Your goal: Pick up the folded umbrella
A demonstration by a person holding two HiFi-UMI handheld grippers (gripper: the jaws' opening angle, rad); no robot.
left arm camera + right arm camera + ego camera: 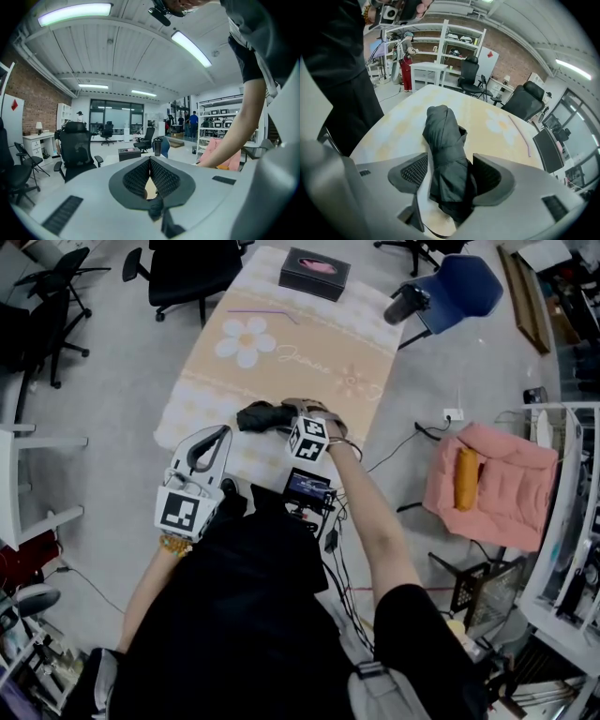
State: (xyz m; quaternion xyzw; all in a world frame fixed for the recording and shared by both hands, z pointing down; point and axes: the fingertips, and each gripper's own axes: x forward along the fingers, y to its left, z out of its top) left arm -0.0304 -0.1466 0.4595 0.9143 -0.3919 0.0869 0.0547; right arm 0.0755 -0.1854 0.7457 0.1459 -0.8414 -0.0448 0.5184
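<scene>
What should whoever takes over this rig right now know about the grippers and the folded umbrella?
Left gripper: shut, empty, pointing out into the room, clear of the job.
Right gripper: open, jaws astride the folded umbrella; one pad touches it, a gap shows at the other.
Umbrella: lying flat on the table, near the person's edge.
Done: right gripper placed around it.
Left: close the jaws, then lift.

left gripper (212, 442) tucked back close to the torso, jaws pinched together, right gripper (289, 412) pushed out ahead on a stretched bare forearm (375, 514), jaws apart
</scene>
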